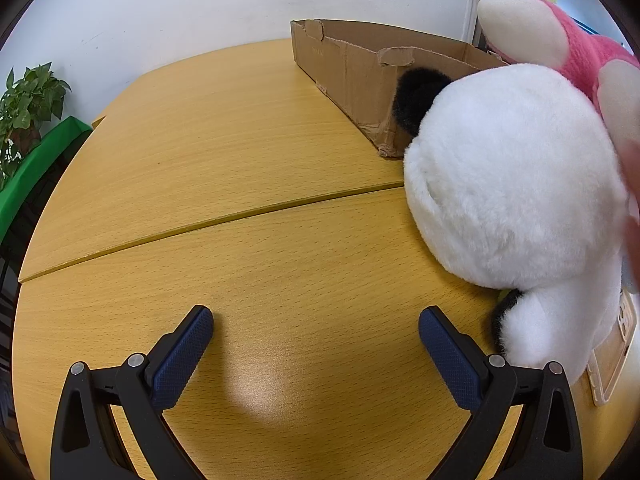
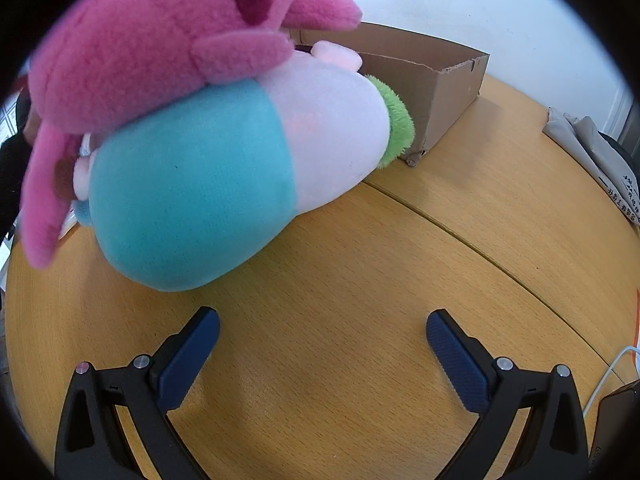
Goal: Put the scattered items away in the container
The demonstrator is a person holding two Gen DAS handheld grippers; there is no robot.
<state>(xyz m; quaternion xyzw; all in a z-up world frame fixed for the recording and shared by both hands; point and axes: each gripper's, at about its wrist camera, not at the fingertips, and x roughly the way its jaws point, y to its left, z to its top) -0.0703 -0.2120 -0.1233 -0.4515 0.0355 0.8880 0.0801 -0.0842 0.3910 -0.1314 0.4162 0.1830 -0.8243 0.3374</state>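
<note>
A white plush with black ears (image 1: 508, 176) lies on the wooden table right of my left gripper (image 1: 316, 328), which is open and empty. A pink plush (image 1: 576, 48) lies on top of it. The cardboard box (image 1: 360, 76) stands behind them. In the right wrist view the pink plush (image 2: 152, 48) rests on a teal and white plush with a green tuft (image 2: 224, 176), left of and beyond my right gripper (image 2: 323, 330), which is open and empty. The box (image 2: 436, 76) stands behind it.
A beige phone case (image 1: 612, 352) lies at the right under the white plush. A potted plant (image 1: 28, 108) and a green surface stand off the table's left. A grey bag (image 2: 596, 152), a white cable (image 2: 608, 376) and a dark device lie at the right.
</note>
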